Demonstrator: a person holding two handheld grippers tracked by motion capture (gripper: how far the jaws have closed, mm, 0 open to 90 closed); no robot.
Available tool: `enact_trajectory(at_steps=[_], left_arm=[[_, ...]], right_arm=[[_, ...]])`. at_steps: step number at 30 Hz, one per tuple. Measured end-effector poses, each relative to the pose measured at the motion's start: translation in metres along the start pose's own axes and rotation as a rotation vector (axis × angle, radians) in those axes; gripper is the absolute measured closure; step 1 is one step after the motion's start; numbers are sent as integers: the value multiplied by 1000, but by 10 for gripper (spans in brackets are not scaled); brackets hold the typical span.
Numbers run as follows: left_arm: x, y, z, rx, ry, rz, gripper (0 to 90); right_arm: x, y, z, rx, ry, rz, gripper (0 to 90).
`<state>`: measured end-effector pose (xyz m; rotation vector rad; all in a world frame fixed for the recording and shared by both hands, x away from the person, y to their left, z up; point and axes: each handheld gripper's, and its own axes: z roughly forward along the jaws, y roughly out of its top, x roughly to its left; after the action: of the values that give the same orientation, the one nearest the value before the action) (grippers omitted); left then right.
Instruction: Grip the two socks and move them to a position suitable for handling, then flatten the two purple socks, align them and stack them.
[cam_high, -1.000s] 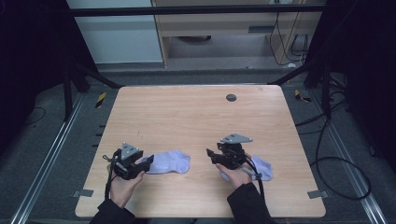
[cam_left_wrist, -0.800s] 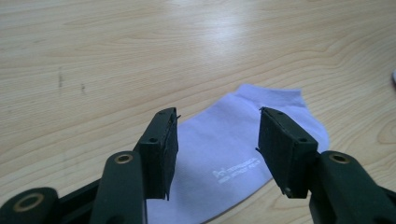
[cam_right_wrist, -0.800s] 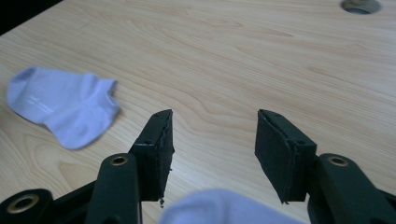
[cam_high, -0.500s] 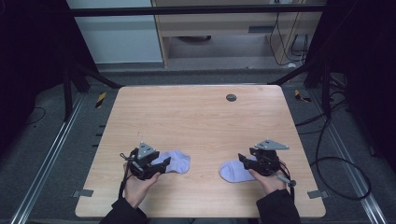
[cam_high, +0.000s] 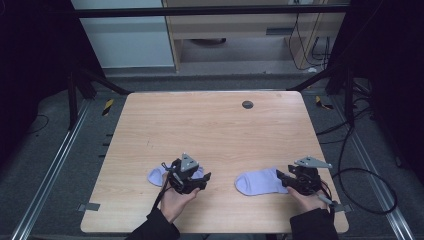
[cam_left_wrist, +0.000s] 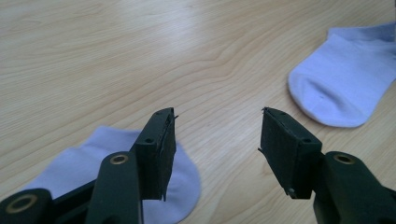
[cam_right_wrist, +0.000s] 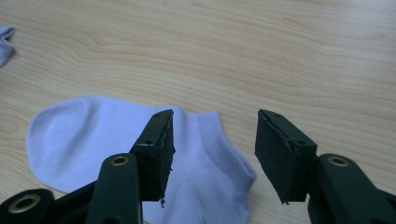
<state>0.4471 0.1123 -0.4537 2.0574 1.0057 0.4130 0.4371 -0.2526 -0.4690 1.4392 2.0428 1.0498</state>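
Two lavender ankle socks lie flat near the front edge of the wooden table (cam_high: 210, 130). Over the left sock (cam_high: 156, 175) hovers my left gripper (cam_high: 204, 179), pointing right. Its jaws have just been opening and stand open with nothing between them (cam_left_wrist: 217, 135); that sock's rounded end (cam_left_wrist: 184, 179) lies under the left jaw, and the other sock (cam_left_wrist: 343, 86) lies ahead. My right gripper (cam_high: 281, 178) points left at the open end of the right sock (cam_high: 257, 182). It is open (cam_right_wrist: 215, 140) above that sock (cam_right_wrist: 93, 135) and grips nothing.
A small dark round disc (cam_high: 247, 104) sits at the table's far edge. Dark frame posts and cables surround the table. A tip of the left sock (cam_right_wrist: 4, 44) shows at the edge of the right gripper view.
Both hands have slid to the right along the front of the table. The right gripper went from over its sock's left part to its right end. Both socks stayed in place.
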Motion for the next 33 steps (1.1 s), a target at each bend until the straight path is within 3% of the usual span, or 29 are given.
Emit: enact_trajectory(at_steps=[10,19,26,33], left_arm=[[-33,12,29,36,-49,48,448],[-54,14,55,68,-77,74,496],[-65,12,78,116,-97,79,548],[-68,12,83,142,-85,74,651]], right_arm=[[-8,-6,6,52,-13,-5,503],[-15,-13,11,99,-15,-6,574],[-16,-15,14,128,-5,-12,647],[-17,-16,17,166,-11,-23,754]])
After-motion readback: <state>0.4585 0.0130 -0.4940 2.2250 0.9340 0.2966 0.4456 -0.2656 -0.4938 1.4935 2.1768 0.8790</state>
